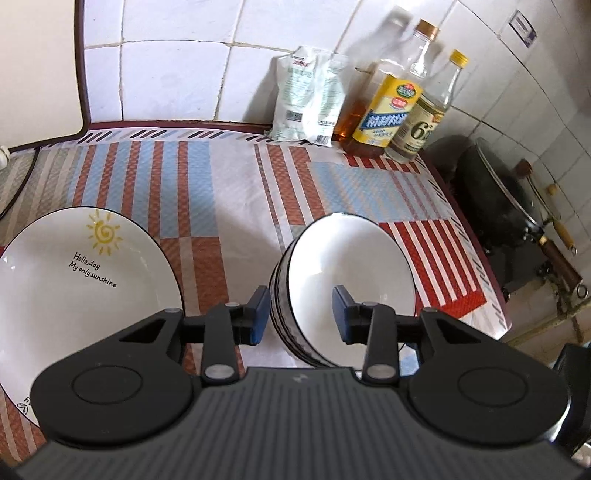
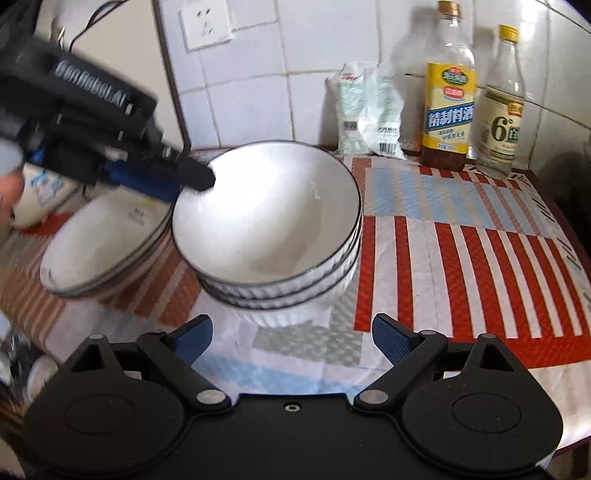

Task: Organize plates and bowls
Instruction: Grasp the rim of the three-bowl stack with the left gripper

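A stack of white ribbed bowls [image 2: 280, 236] with dark rims stands on the striped tablecloth; it also shows in the left wrist view [image 1: 343, 280]. A white plate [image 1: 85, 280] with a sun drawing and the words "Hollo, day" lies left of the stack, and it shows in the right wrist view [image 2: 107, 251]. My left gripper [image 1: 300, 314] is open, with one pad on each side of the near rim of the top bowl; its body shows in the right wrist view [image 2: 110, 147]. My right gripper [image 2: 291, 339] is open and empty, just in front of the bowl stack.
Bottles [image 1: 391, 107] and a white packet [image 1: 310, 96] stand at the tiled back wall. A black wok [image 1: 509, 206] sits past the table's right edge. The striped tablecloth [image 2: 480, 266] lies right of the bowls. A wall socket [image 2: 207, 22] is above.
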`<state>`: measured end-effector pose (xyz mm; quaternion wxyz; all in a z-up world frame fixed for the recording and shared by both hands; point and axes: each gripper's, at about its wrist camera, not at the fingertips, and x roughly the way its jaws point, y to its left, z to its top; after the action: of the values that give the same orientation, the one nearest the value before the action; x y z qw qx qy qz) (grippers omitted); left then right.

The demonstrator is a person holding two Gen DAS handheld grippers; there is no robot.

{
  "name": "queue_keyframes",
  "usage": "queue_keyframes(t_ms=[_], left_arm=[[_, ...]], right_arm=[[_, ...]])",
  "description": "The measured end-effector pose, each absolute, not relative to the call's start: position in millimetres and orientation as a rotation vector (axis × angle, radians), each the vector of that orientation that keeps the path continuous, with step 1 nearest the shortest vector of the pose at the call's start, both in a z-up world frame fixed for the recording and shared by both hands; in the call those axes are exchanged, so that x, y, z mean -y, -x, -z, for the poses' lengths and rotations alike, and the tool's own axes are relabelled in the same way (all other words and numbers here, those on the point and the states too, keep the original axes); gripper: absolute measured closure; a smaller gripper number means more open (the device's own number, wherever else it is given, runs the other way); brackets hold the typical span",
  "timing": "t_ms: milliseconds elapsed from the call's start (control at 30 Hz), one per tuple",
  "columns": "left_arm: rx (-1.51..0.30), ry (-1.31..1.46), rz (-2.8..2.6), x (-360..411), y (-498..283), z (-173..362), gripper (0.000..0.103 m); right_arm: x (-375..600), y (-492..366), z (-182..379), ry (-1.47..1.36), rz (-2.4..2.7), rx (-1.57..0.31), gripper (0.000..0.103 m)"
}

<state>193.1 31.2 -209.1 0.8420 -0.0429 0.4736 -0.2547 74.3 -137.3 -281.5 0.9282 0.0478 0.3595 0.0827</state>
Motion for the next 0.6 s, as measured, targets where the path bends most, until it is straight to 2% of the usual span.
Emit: queue_keyframes(t_ms=[133,467,600], left_arm=[[-0.963,0.105,0.574,-34.7,-187.1,212.4,0.063],[-0.845,0.132,0.525,-44.5,-174.3,218.6,0.061],[-0.859,0.130,0.491,-38.3,-174.2,229.5,0.060]], right_arm=[[130.4,-69.9,284.0,-0.117,-0.165,-0.707,0.008],[118.0,-70.5,295.0,-0.014,-0.125,-0.683,0.008],[118.0,-73.2,303.4,0.010,-0.141,-0.657,0.008]])
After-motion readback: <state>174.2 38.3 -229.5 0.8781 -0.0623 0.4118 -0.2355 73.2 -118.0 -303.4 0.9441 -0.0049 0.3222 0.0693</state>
